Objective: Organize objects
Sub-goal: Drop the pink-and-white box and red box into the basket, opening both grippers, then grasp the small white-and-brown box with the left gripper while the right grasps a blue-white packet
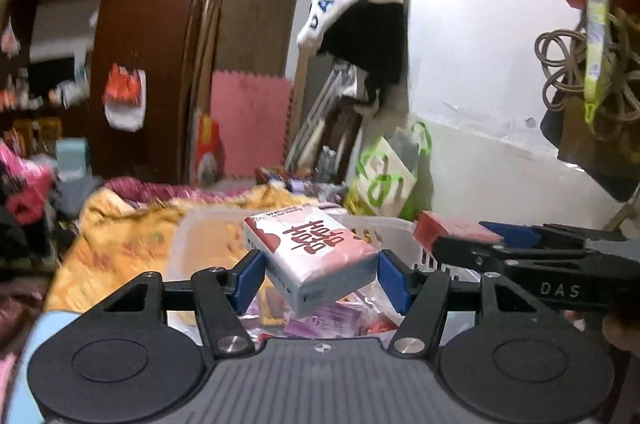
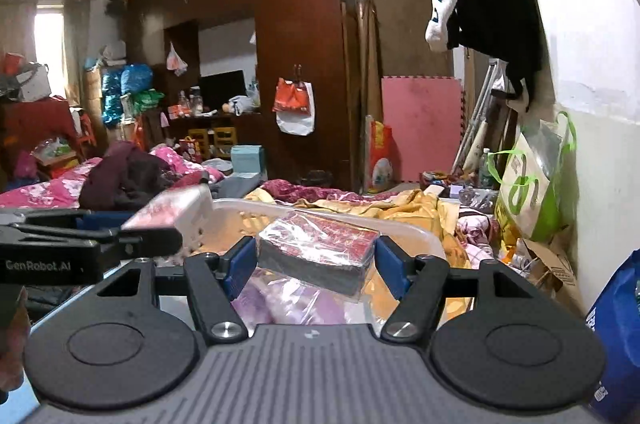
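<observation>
My left gripper [image 1: 320,274] is shut on a pink-and-white tissue pack [image 1: 310,256] and holds it tilted above a white plastic basket [image 1: 384,224]. My right gripper [image 2: 316,264] is shut on a red-and-black cellophane-wrapped box [image 2: 320,250] above the same basket [image 2: 412,230]. The right gripper with its red box [image 1: 444,230] shows at the right of the left wrist view. The left gripper with the pink pack [image 2: 172,209] shows at the left of the right wrist view. Purple packets [image 2: 288,304] lie in the basket below.
The basket sits on a bed with a yellow blanket [image 1: 120,240]. A green-and-white bag [image 2: 532,191] leans on the wall at right. A blue bag [image 2: 616,336] is at the near right. A dark wardrobe [image 2: 296,35] and clutter stand behind.
</observation>
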### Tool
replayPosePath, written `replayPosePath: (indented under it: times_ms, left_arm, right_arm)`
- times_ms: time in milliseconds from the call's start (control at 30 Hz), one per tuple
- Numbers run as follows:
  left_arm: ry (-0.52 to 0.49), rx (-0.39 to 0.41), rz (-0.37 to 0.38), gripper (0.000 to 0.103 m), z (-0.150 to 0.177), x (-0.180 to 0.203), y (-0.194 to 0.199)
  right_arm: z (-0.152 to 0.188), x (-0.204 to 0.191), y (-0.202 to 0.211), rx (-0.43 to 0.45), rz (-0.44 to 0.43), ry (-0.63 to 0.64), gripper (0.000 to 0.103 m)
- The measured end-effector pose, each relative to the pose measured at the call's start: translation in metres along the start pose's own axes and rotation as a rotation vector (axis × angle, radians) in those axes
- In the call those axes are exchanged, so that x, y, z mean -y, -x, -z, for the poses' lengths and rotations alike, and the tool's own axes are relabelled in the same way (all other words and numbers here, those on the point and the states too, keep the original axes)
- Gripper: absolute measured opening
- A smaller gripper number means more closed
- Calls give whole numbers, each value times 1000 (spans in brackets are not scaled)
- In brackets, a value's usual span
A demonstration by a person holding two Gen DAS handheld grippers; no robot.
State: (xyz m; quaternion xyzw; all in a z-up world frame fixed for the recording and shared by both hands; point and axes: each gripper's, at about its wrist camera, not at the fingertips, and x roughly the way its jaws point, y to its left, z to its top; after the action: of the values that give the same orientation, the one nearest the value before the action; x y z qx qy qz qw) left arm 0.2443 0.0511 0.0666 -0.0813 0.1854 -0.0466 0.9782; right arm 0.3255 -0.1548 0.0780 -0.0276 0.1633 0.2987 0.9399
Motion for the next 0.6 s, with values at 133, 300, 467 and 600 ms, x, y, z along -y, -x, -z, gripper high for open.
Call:
replayPosePath:
  times_ms: [133, 300, 467, 600]
  left_arm:
    - [-4, -85, -44, 79, -2, -3, -17]
    - [-18, -15, -20, 79, 7, -2, 21]
    - [-45, 4, -18, 90, 53, -8, 78]
    - [-37, -62, -39, 90, 89, -24, 82]
  right_arm:
    - [8, -3, 5, -1, 22, 4, 90]
    - [21, -4, 46, 55, -4, -27, 102]
    - [81, -22, 81, -11, -177, -46, 103]
    - [131, -55, 62, -155, -251, 14, 103]
